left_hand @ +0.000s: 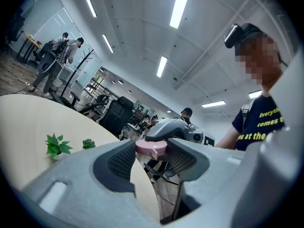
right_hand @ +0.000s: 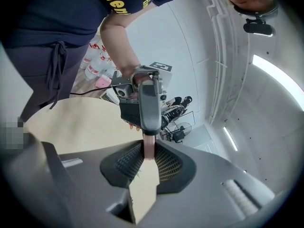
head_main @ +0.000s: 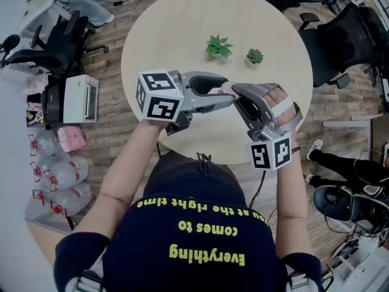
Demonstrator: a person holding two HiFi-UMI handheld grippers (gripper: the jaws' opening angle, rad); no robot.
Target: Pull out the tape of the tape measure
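A round, smooth beige table [head_main: 164, 41] stands on a wood-plank floor among black office chairs. Near its far edge sit two small green plants, one spiky-leaved [head_main: 219, 46], one a tight rosette [head_main: 254, 56]. Over the near edge, two grey grippers meet tip to tip. The left gripper [left_hand: 151, 156] pinches the tape measure [left_hand: 152, 147], a flat pink disc, between its ribbed black pads [left_hand: 124, 159]. The right gripper [right_hand: 148, 158] has its jaws nearly together, clamped on a narrow pink part of it.
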